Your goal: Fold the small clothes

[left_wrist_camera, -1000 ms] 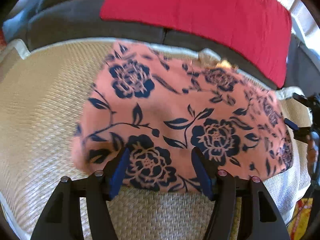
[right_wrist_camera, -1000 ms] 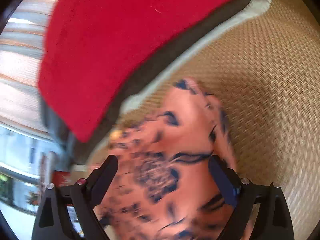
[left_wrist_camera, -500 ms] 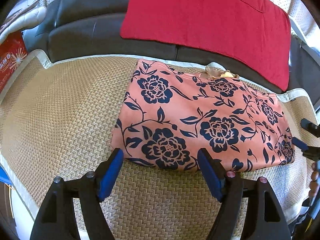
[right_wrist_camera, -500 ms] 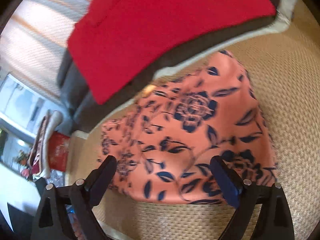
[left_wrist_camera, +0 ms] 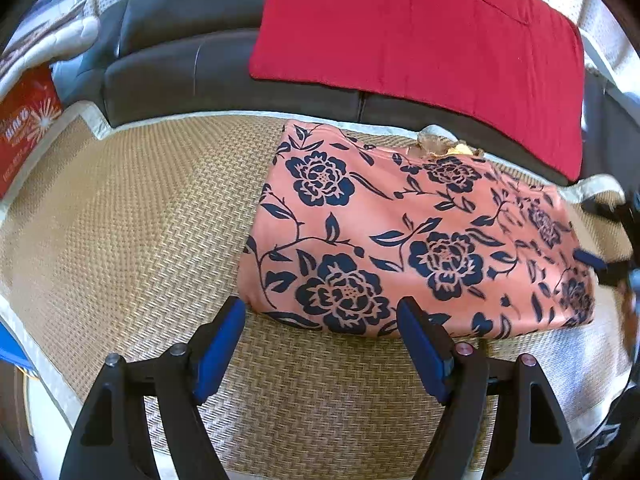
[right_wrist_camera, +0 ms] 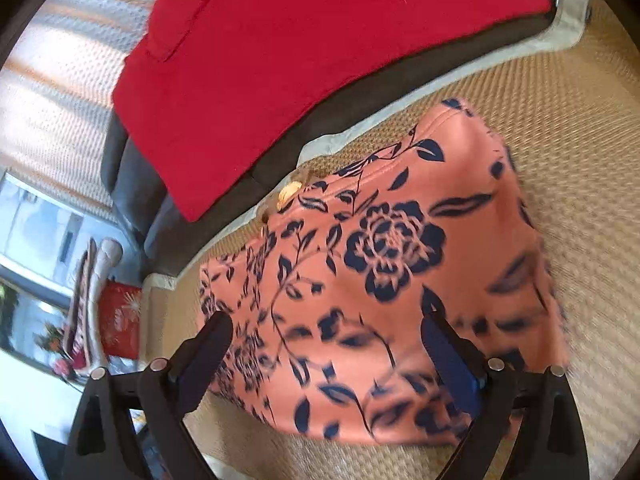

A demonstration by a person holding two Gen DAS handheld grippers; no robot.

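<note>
- The left gripper [left_wrist_camera: 322,318] hangs just off the near edge of the garment [left_wrist_camera: 420,240], its blue pads [left_wrist_camera: 218,350] spread wide with only mat between them. The jaws have just been opening, and no cloth sits in the gap.
- The right gripper [right_wrist_camera: 326,344] also stands wide. Its fingers [right_wrist_camera: 450,356] frame the garment's near part from above, but that view is blurred, so contact with the cloth cannot be told; nothing looks pinched.
- In the left view the right gripper's tips [left_wrist_camera: 590,258] show at the garment's right end, close to the fabric edge.
- The garment, salmon cloth with dark blue flowers, lies folded into a flat, rough rectangle on the woven mat [left_wrist_camera: 132,216], toward the mat's right and far part.
- A small tan and yellow scrap [left_wrist_camera: 440,146] pokes out at the garment's far edge; what it is cannot be made out.
- The mat has a pale cloth border [left_wrist_camera: 96,120]; much of its left half lies bare.
- Past the border runs a dark sofa cushion [left_wrist_camera: 184,60], and a red cloth [left_wrist_camera: 420,36] is draped over it, just behind the garment.
- At far left sits a red box [left_wrist_camera: 24,128] with a starburst print, with pale padded bedding [left_wrist_camera: 48,40] above it.
- Nothing lies over the garment or between it and either gripper.
</note>
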